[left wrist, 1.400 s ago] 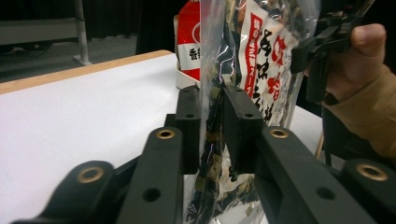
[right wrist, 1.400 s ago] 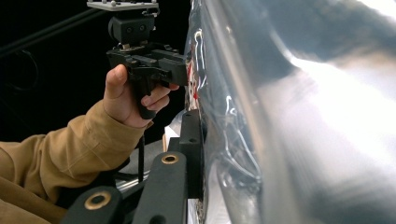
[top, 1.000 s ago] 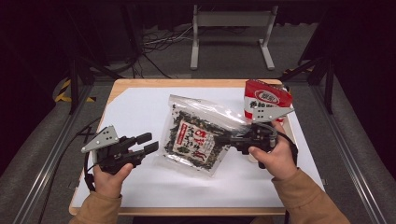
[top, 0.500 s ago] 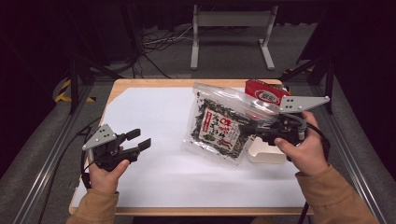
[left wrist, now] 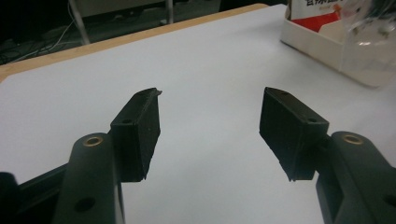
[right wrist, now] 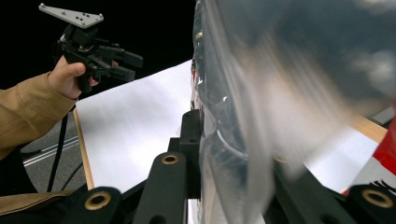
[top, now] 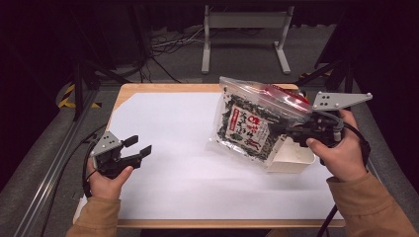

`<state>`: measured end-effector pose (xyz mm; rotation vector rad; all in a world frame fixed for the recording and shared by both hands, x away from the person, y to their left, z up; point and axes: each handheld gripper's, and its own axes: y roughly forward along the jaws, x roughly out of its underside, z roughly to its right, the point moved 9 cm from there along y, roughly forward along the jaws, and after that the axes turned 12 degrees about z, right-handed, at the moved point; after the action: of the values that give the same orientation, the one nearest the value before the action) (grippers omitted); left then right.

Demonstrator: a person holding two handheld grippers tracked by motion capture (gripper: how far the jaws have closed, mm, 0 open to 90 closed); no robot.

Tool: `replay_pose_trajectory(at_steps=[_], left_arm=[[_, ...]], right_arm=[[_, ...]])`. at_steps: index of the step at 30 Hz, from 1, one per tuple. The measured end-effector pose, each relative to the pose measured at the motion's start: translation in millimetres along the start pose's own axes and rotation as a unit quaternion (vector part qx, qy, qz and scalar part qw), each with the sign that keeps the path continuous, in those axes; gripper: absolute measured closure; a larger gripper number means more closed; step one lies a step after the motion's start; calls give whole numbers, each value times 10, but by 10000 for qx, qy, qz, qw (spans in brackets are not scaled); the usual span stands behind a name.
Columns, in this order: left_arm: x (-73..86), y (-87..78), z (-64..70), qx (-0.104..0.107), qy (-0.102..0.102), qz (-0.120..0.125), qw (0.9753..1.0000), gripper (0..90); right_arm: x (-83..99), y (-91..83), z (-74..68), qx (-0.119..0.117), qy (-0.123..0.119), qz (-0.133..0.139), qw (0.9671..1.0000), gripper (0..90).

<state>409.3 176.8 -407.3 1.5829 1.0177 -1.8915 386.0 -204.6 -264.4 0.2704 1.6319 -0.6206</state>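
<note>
The bag (top: 257, 126) hung at the table's (top: 163, 106) right side, above and partly before the tray (top: 296, 158). The left gripper (top: 141, 147) sat well apart, near the left edge.

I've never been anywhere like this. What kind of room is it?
Probably a recording studio or lab, not a kitchen. A white-topped wooden table stands among dark surroundings with loose black floor cables and a grey metal stand. Each hand holds a black camera-carrying gripper, the right one lifting a clear seaweed bag.

bags: 1 clear seaweed bag (top: 252, 129) | trays: 1 white tray (top: 295, 157), under the bag | grippers: 2 | tables: 1 table (top: 163, 89)
</note>
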Motion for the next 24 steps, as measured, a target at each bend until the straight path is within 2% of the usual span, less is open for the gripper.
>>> replay_pose_trajectory(at_steps=[8, 17, 24], left_arm=[[75, 23, -72, -66, 63, -121, 9999, 368], [167, 54, -135, -109, 161, -306, 9993, 344], [199, 62, -155, -126, 134, -365, 9992, 337]], right_arm=[[-51, -113, 66, 148, -16, -36, 9999, 764], [-144, -321, 229, 489, -75, -37, 9988, 764], [-184, -435, 321, 664, -114, -50, 9977, 764]])
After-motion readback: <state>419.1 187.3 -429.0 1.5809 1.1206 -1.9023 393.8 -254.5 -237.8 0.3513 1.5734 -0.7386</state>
